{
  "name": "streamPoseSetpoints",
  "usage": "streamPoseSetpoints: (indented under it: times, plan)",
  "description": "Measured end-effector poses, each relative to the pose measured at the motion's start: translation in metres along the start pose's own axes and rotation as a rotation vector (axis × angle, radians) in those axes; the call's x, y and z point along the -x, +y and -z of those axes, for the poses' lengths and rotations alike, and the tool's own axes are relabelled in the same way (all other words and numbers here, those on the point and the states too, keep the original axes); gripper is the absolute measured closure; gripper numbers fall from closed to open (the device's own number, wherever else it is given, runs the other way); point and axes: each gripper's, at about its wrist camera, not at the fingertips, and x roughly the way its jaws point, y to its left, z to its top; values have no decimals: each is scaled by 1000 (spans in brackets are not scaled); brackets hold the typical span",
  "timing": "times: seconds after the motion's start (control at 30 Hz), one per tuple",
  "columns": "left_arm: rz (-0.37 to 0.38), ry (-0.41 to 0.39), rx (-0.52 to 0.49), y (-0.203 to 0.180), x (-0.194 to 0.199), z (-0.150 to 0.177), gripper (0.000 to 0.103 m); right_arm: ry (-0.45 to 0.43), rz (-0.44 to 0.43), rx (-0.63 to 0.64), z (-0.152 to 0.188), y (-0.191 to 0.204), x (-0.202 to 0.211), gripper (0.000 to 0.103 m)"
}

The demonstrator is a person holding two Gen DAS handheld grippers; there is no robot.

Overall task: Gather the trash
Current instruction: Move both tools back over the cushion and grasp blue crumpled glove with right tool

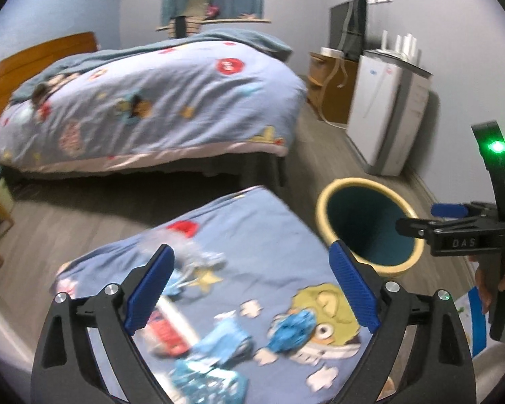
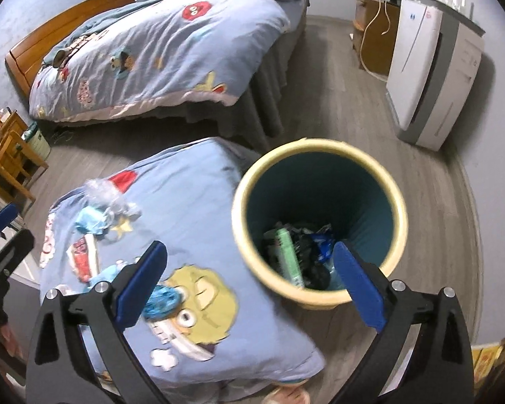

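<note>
Several pieces of trash lie on a blue cartoon-print cover [image 1: 252,235]: a clear crumpled plastic piece [image 1: 188,252], a red and white wrapper [image 1: 166,331], a blue wrapper [image 1: 227,338], a crumpled blue ball [image 1: 291,331] and a blue patterned packet [image 1: 207,383]. My left gripper [image 1: 250,284] is open above them, empty. A yellow-rimmed bin [image 2: 318,222] with a teal inside stands on the floor to the right; it holds a green box [image 2: 288,252] and dark wrappers. My right gripper [image 2: 250,281] is open and empty over the bin's near rim. It also shows in the left wrist view [image 1: 431,217].
A bed [image 1: 151,107] with a matching blue quilt stands behind. A white air purifier [image 2: 434,67] and a wooden cabinet [image 2: 373,33] stand by the right wall. Wooden chairs [image 2: 10,161] are at the left. Grey wood floor [image 2: 336,114] lies between.
</note>
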Motion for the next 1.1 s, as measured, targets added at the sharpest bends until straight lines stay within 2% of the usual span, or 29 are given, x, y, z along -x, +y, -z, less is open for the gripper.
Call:
streamPoseSetpoints:
  times: [0.3, 0.57, 0.8, 0.93, 1.1]
  plan:
    - [-125, 16, 34, 64, 36, 30, 10, 78, -50, -51, 16, 40, -18, 6]
    - [-217, 107, 65, 108, 37, 66, 10, 158, -66, -30, 35, 79, -42, 6]
    - [-247, 222, 32, 114, 16, 94, 10, 210, -62, -73, 47, 86, -61, 6]
    - [-206, 259, 53, 114, 3, 107, 10, 222, -44, -42, 50, 87, -68, 6]
    - [-202, 354, 69, 115, -21, 132, 10, 253, -28, -34, 56, 84, -82, 6]
